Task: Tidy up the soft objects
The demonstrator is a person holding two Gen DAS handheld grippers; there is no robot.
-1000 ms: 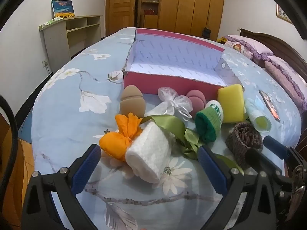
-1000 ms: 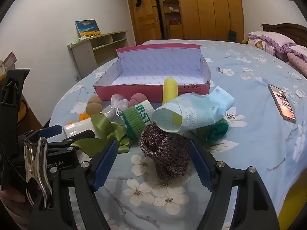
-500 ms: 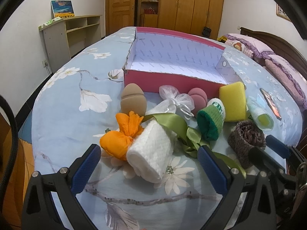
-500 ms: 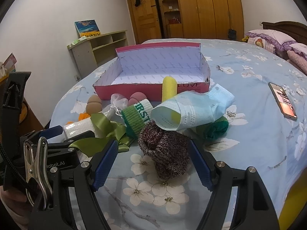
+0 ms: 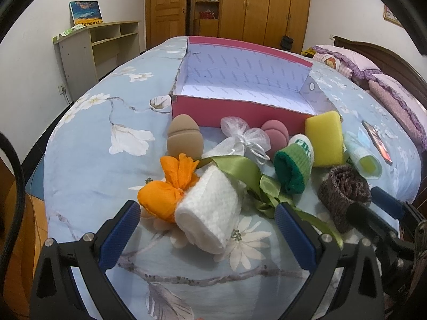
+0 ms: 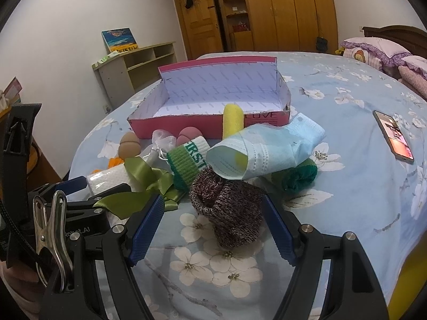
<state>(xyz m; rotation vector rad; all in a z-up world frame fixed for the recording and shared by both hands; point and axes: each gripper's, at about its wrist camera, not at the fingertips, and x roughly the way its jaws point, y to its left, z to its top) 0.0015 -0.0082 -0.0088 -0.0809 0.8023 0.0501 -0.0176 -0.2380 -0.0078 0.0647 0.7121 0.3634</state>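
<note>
A bed with a pale blue flowered cover [image 5: 88,165] fills a room with wooden wardrobes [image 5: 267,8] at the far wall, a low shelf unit [image 5: 101,45] on the left and pillows [image 5: 395,93] far right. A pink box [image 5: 240,85] sits open and empty mid-bed. Near it lies a cluster of soft things: a white towel roll [image 5: 210,213], an orange cloth bundle [image 5: 165,194], green ribbon [image 5: 240,168], a green-cuffed sock [image 5: 296,168], a yellow sponge [image 5: 324,141], a brown knit roll [image 6: 229,210] and a blue face mask [image 6: 267,149]. A phone [image 6: 393,136] lies to the right.

The left gripper [image 5: 208,229] stands wide open around the towel roll's near end, gripping nothing. The right gripper [image 6: 213,229] is open astride the knit roll; contact is hard to judge. Compared with a second ago, both have edged slightly nearer the pile; the objects have not moved.
</note>
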